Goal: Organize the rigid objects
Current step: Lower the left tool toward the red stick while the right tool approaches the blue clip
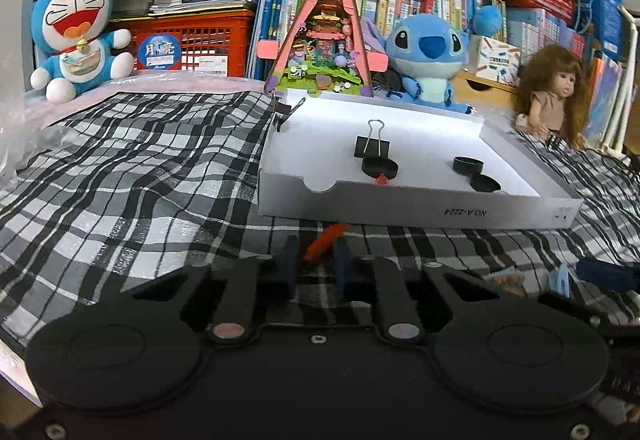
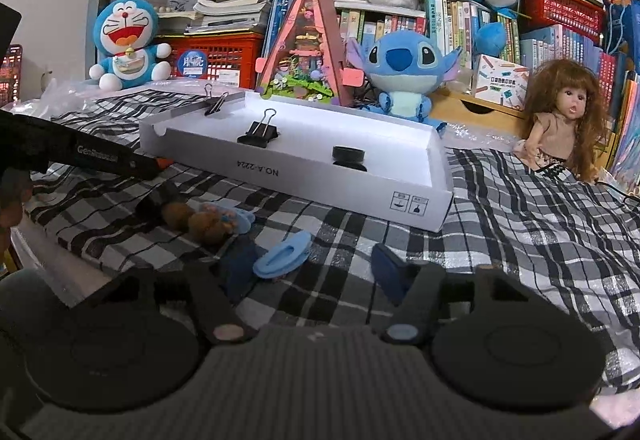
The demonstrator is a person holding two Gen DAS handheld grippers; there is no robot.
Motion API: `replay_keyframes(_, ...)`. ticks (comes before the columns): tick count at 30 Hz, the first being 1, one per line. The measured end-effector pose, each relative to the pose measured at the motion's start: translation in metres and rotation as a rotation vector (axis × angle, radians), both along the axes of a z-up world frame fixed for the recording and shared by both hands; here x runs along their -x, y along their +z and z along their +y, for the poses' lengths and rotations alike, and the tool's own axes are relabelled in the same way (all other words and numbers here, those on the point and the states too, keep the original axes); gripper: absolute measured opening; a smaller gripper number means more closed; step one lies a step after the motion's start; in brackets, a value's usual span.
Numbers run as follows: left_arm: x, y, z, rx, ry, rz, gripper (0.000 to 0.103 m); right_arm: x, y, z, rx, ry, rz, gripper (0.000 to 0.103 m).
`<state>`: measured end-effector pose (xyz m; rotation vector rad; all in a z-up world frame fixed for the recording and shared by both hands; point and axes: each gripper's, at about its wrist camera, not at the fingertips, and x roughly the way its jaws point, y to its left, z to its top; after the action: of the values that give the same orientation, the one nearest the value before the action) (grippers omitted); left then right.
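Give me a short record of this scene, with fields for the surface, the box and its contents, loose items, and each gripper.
surface: checked cloth
box: white tray box, open top
in box: binder clip, black rings
on box wall: second binder clip
loose items: blue clip
left gripper: shut on orange piece
right gripper: open, blue clip between its fingers

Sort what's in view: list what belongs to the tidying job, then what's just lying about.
Job:
white box
binder clip and black caps inside the box
orange piece clamped in the left gripper
blue clip on the cloth between the right gripper fingers, not gripped

Lying about:
Doraemon plush
Stitch plush
doll
books
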<state>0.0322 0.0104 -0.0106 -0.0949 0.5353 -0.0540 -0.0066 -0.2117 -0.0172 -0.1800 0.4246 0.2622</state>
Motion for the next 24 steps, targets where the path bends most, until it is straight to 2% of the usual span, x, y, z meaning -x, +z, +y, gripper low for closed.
replay_keyframes(1, 0.001, 0.000, 0.002, -0.001, -0.006, 0.001, 0.012, 0.000, 0.000, 0.000, -0.002, 0.005, 0.002, 0.060)
replay_keyframes(4, 0.006, 0.001, 0.006, -0.010, -0.022, 0.000, 0.010, 0.001, 0.000, 0.002, -0.006, 0.016, 0.004, 0.048)
replay_keyframes(7, 0.010, 0.001, 0.007, -0.023, -0.036, -0.006, 0.010, 0.000, 0.000, 0.006, 0.000, 0.023, 0.002, 0.041)
replay_keyframes(13, 0.016, 0.001, 0.010, -0.045, -0.062, -0.012, 0.011, -0.001, 0.001, 0.008, 0.001, 0.031, 0.003, 0.040)
replay_keyframes(17, 0.019, 0.001, 0.014, -0.059, -0.065, -0.014, 0.015, -0.001, 0.000, 0.007, -0.013, 0.027, 0.008, 0.042)
replay_keyframes(23, 0.022, 0.001, 0.024, -0.084, -0.048, -0.016, 0.017, -0.001, 0.000, 0.004, -0.021, 0.023, 0.009, 0.042)
replay_keyframes(24, 0.022, 0.001, 0.026, -0.085, -0.040, -0.015, 0.018, -0.001, 0.000, 0.004, -0.021, 0.021, 0.009, 0.046)
